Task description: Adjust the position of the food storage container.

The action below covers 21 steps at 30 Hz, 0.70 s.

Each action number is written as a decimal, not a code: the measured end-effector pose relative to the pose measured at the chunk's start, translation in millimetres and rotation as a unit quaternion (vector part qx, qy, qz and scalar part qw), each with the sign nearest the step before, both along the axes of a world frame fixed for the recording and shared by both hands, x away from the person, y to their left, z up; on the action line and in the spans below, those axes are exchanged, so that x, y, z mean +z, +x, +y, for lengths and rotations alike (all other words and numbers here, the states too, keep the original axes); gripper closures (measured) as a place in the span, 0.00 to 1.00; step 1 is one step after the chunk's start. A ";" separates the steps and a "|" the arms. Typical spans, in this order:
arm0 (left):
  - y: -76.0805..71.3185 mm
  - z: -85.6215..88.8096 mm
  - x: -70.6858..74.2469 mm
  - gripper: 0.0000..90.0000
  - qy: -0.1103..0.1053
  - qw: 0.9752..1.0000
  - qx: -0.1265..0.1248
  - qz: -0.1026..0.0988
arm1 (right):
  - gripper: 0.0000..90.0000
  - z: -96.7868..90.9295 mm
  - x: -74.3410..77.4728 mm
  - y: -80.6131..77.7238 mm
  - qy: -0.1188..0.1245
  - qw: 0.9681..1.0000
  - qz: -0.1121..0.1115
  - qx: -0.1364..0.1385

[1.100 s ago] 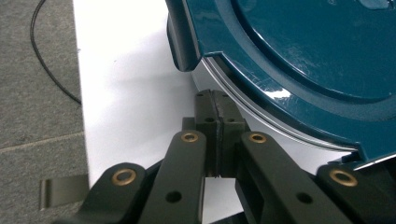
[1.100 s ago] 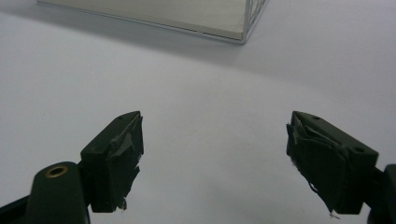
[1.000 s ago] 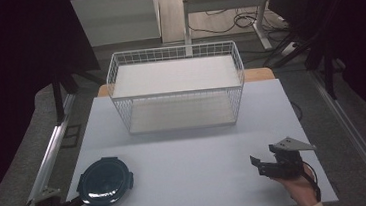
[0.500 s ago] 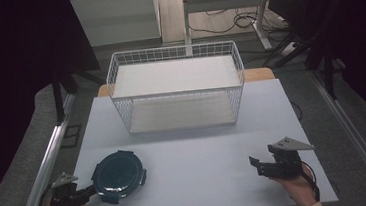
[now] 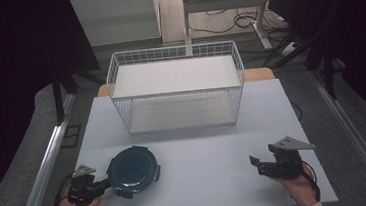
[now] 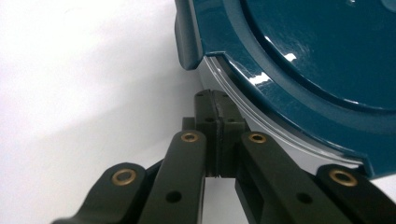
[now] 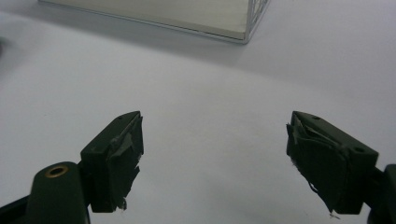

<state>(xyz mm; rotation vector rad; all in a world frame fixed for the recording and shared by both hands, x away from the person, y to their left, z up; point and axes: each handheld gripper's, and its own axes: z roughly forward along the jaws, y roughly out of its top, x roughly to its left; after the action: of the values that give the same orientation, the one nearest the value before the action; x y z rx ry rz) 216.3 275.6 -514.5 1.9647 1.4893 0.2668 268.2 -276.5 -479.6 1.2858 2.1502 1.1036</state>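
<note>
A round container with a dark teal lid point(image 5: 133, 170) rests on the white table point(image 5: 205, 146) at the front left. In the left gripper view the lid point(image 6: 303, 56) looms close, with a clear rim under it. My left gripper point(image 5: 106, 182) reaches the container's left edge. Its jaws are pressed together point(image 6: 215, 100) right at that rim and seem to pinch its thin lip. My right gripper point(image 5: 253, 163) lies at the front right, held in a hand. Its jaws stand wide apart point(image 7: 215, 130) over bare table, with nothing between them.
A white wire basket point(image 5: 174, 53) with a pale floor stands at the back middle of the table; its near corner point(image 7: 247, 28) appears in the right gripper view. Bare table lies between the basket and both grippers. Dark floor and metal rails flank the table.
My left gripper has moved right and away from the front edge, and the teal container went with it. The right gripper has stayed where it was, still open.
</note>
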 end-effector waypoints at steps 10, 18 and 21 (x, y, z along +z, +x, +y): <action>20.4 -38.2 2.9 1.00 0.015 0.999 -0.037 0.004 | 0.21 -0.6 -0.3 0.6 0.001 1.000 0.001 -0.001; 29.0 -67.3 5.2 1.00 0.015 0.997 -0.072 0.006 | 0.21 -1.3 0.3 0.7 0.001 1.000 0.001 -0.001; 31.0 -73.5 6.1 1.00 0.017 0.997 -0.081 0.006 | 0.21 -1.5 0.3 0.5 0.001 1.000 0.001 0.000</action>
<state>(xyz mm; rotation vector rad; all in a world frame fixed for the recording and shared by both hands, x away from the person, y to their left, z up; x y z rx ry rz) 247.3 202.1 -508.4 2.1027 1.3320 0.2123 268.7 -278.0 -479.3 1.2887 2.1503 1.1049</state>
